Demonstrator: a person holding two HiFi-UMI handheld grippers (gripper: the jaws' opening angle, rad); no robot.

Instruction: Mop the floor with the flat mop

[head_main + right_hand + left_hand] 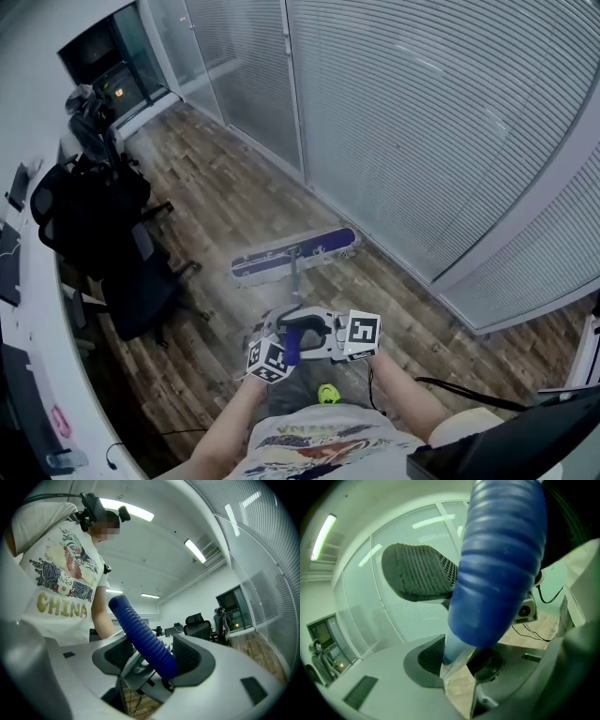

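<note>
Legibly, "CHINA" shirt [61, 588] behind mop handle [143, 639].

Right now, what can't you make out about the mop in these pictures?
Flat mop underside: head view, faces the floor.
Mop pole: head view, thin and blurred.
Blue handle top: left gripper view, cut off by upper edge.
Green speck: head view, too small to name.

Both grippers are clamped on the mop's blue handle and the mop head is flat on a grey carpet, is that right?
Not quite. The head view shows the floor is wood planks, not grey carpet. The rest holds: the left gripper and right gripper are clamped on the blue handle, and the mop head lies flat.
</note>
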